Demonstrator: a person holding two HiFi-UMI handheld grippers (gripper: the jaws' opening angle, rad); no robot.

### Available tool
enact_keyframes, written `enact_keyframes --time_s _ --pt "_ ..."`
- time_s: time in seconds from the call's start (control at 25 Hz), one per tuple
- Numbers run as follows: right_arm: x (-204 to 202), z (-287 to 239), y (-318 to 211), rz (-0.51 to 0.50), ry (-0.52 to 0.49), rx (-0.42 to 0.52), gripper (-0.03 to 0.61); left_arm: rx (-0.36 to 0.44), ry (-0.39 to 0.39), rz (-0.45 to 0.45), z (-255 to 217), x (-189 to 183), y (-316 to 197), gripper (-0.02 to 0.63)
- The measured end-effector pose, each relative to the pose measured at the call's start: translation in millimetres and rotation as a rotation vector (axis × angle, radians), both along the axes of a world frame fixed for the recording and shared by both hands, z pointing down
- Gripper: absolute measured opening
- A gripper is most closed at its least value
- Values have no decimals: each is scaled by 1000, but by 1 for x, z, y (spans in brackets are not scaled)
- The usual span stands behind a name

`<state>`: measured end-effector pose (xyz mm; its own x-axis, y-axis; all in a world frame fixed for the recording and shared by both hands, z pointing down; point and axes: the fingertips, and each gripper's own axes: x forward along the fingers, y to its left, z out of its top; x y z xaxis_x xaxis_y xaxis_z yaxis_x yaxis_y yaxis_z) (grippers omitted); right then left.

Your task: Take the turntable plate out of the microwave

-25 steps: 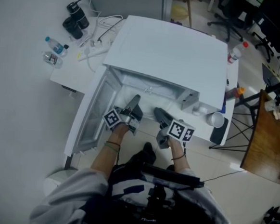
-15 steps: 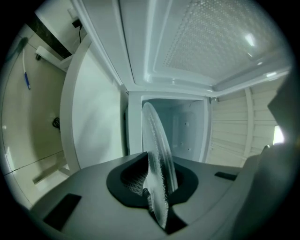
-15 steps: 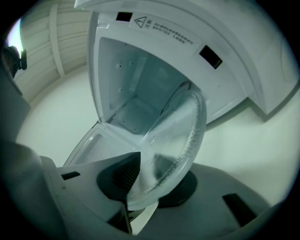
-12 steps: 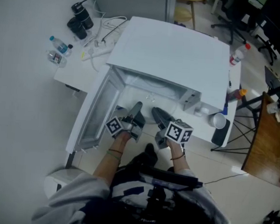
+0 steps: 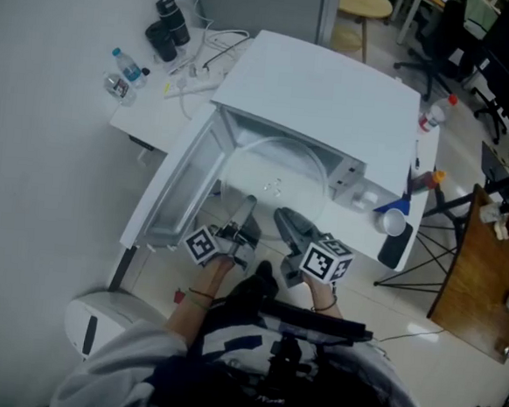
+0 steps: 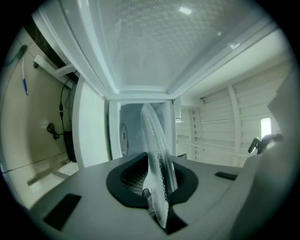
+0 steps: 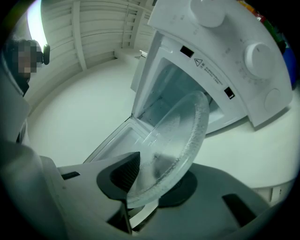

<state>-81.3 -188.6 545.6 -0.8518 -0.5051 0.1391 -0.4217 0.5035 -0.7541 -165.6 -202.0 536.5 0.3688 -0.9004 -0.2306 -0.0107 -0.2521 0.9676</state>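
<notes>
The clear round glass turntable plate (image 5: 275, 169) is held at the mouth of the open white microwave (image 5: 334, 82). Its near rim is clamped narrowly in the left gripper (image 5: 247, 208) and seated between the jaws of the right gripper (image 5: 287, 218), which have just been opening slightly. The right grip should be firmed, and the plate drawn straight out, level.

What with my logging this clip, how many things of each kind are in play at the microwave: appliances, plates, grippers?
microwave: 1
turntable plate: 1
grippers: 2, the left gripper shut on the plate's rim, and the right gripper with the plate between jaws that have just been closing, then easing a little
Total: 4
</notes>
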Motion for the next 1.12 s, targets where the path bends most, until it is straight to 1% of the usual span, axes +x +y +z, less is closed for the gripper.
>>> enact_keyframes --time_s 0.12,0.4,0.76,0.88,1.0,1.12 --pt "3 -13 19 -36 -21 24 102 27 -22 -35 -13 2 22 21" --pt "22 -35 58 -81 -38 66 101 72 -36 -77 -35 20 64 21" --pt "58 -38 106 -104 -64 75 103 87 -58 -89 -41 57 115 21" --pt "70 -40 123 -114 -50 65 103 85 -56 -99 -42 68 132 21" --pt "78 -40 137 -131 -39 80 103 88 -59 -112 -41 75 147 21" --pt "85 -42 146 -140 -55 86 103 90 -48 -125 -43 83 158 21"
